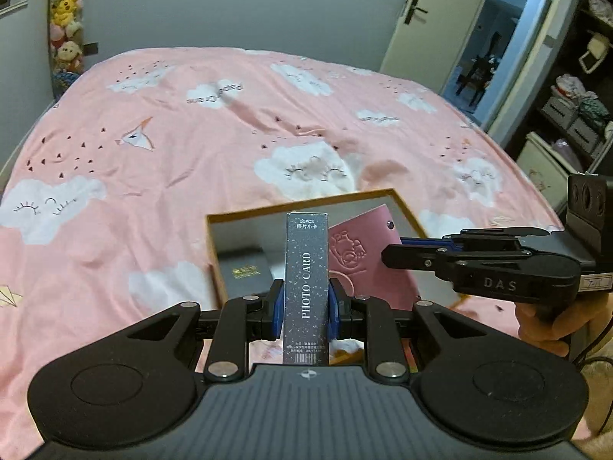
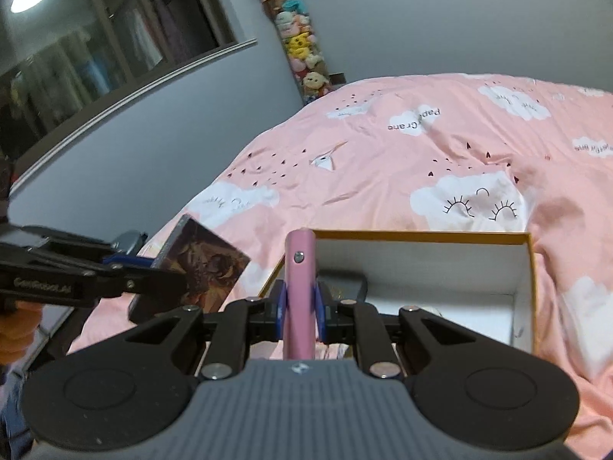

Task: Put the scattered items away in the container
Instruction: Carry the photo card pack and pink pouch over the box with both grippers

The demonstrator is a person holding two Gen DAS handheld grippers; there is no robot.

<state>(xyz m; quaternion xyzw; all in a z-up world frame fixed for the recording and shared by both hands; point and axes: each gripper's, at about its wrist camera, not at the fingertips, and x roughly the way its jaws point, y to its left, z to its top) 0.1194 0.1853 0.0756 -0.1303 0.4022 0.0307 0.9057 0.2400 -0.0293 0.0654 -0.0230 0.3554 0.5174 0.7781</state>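
Above the cardboard box (image 1: 406, 207), left tongs (image 1: 306, 301) clamp a photo-card pack (image 1: 306, 268); right tongs (image 2: 299, 304) clamp a pink wallet (image 2: 300, 287).

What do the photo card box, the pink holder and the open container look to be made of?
Photo card box: printed card, dark speckled finish with crisp folded edges and white lettering.
Pink holder: likely faux leather, matte, with an embossed cartoon and a snap stud; real leather can't be ruled out.
Container: rigid paperboard, plain white inside with a mustard-yellow outer rim and thin straight walls.
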